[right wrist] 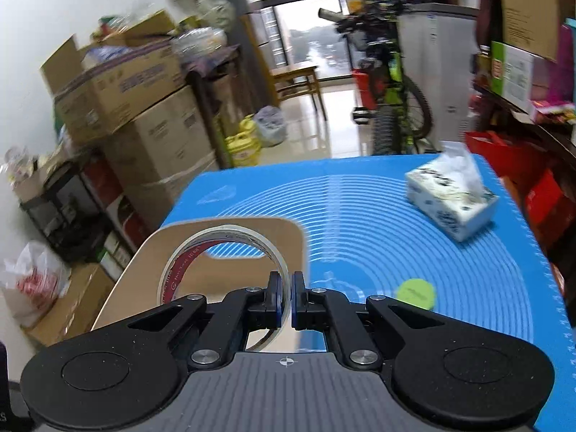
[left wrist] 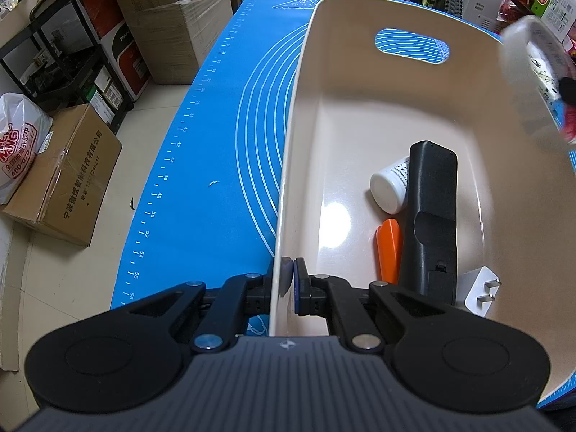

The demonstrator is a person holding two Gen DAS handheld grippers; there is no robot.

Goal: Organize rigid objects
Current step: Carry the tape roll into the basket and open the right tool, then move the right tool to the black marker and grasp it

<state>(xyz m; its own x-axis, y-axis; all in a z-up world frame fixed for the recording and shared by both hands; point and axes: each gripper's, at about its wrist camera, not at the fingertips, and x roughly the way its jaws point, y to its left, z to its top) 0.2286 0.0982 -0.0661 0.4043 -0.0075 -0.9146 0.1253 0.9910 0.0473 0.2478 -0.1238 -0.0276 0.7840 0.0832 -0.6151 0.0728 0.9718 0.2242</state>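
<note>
A beige bin (left wrist: 360,28) stands on the blue mat (left wrist: 216,144). My left gripper (left wrist: 290,277) is shut on the bin's left wall. Inside lie a black remote (left wrist: 430,216), a white bottle (left wrist: 388,189), an orange piece (left wrist: 388,248) and a white plug (left wrist: 480,289). My right gripper (right wrist: 287,298) is shut on a clear tape roll (right wrist: 187,255), held above the bin's near end (right wrist: 144,266). The roll shows blurred in the left wrist view (left wrist: 532,72), over the bin's right side.
A tissue box (right wrist: 450,201) and a green round lid (right wrist: 415,293) sit on the mat (right wrist: 396,234) right of the bin. Cardboard boxes (left wrist: 64,172), a black shelf (left wrist: 64,57) and a bag stand on the floor to the left. A bicycle (right wrist: 388,108) stands beyond the table.
</note>
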